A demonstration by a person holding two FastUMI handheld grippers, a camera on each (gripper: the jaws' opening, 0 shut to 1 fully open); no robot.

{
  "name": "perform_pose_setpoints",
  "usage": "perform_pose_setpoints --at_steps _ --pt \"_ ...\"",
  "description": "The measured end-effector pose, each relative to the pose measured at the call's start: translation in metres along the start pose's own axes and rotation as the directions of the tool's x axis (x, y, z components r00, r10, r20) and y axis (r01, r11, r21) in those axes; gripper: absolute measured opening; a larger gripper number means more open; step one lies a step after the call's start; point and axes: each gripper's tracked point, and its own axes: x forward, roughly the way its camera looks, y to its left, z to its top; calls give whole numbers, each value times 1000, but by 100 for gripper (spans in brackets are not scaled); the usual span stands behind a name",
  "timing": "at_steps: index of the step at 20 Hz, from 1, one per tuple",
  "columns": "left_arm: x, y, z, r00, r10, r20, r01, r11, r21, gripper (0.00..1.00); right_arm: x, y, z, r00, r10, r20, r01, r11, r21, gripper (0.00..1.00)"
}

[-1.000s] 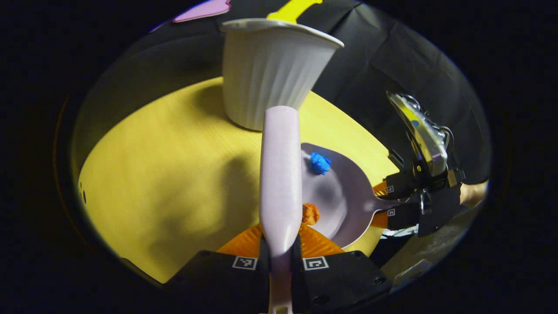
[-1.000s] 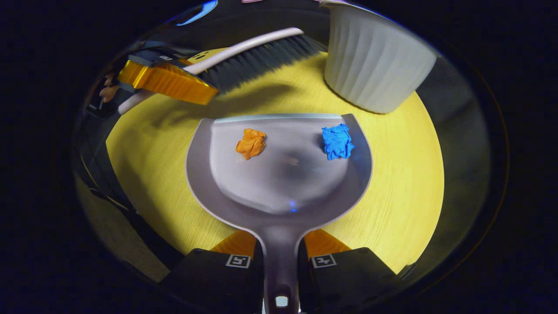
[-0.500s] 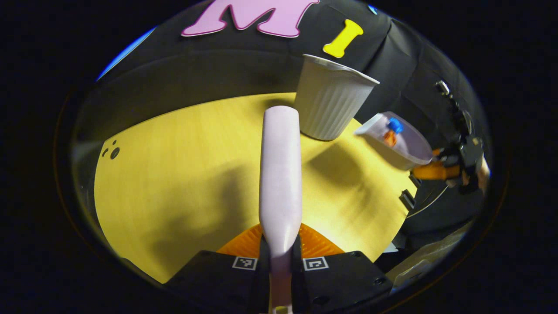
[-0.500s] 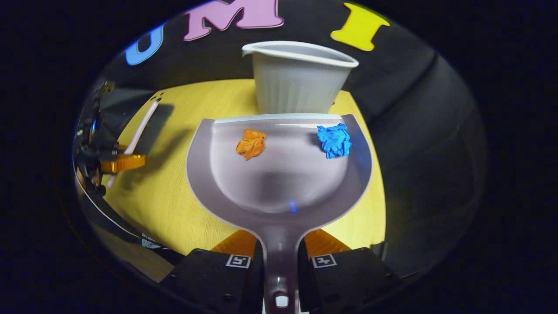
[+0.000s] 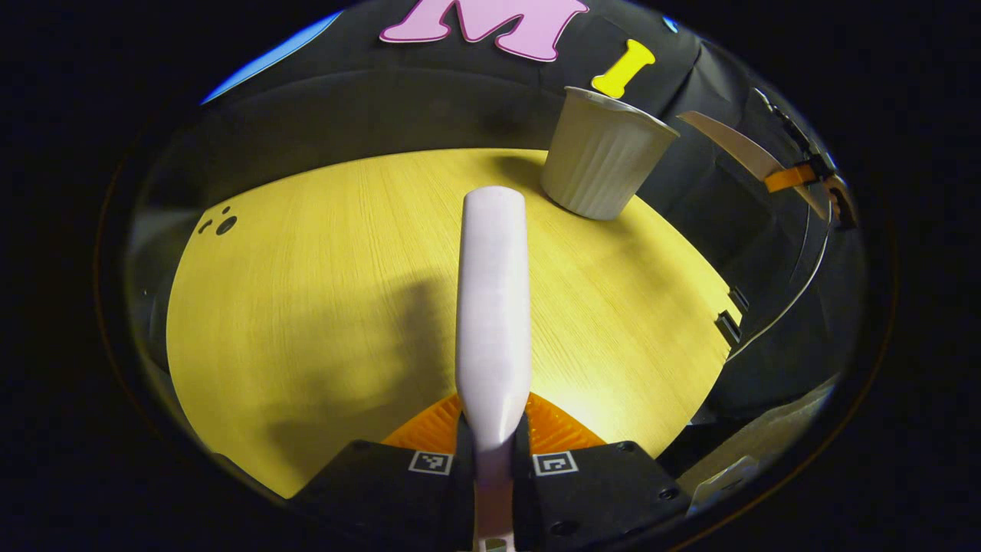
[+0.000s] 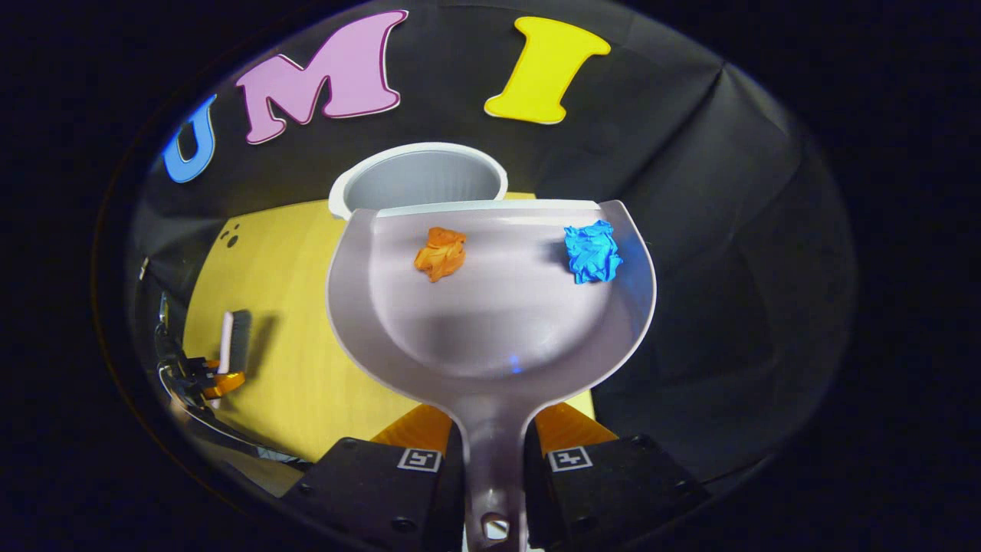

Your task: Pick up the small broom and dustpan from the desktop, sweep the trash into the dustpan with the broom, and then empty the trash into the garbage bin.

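Fingers of my right gripper (image 6: pixel 494 460) clamp dustpan (image 6: pixel 490 307) handle, pan raised near garbage bin (image 6: pixel 418 176), orange scrap (image 6: pixel 441 253) and blue scrap (image 6: pixel 592 251) inside. My left gripper (image 5: pixel 493 464) clamps broom (image 5: pixel 493 307) over counter (image 5: pixel 306 268).

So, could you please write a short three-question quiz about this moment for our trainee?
1. True or false: both paper scraps lie in the dustpan.
2. What does the left gripper hold? A) broom B) cup C) sponge
3. Fill in: the dustpan's front edge is near the white ___.

Key: 1 true: the orange scrap and blue scrap lie inside. 2 A. 3 garbage bin.
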Motion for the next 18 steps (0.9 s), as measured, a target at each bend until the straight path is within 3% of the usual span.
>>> perform_pose_setpoints --at_steps 6,12,15,17,18 --pt "1 2 -1 1000 -3 -4 3 1000 16 24 10 -25 49 993 -114 -25 108 980 -168 35" --pt "1 -1 0 1000 5 7 -5 1000 -15 24 30 -27 98 970 -233 -64 189 896 -401 36" --pt "2 -1 0 1000 8 13 -8 1000 -14 24 38 -28 102 955 -271 -120 177 847 -502 39" --pt "1 -1 0 1000 10 10 -10 1000 -9 24 45 -26 108 946 -292 -144 170 821 -545 35" --pt "1 -1 0 1000 10 8 -10 1000 -9 24 46 -25 111 944 -295 -150 166 816 -554 39"
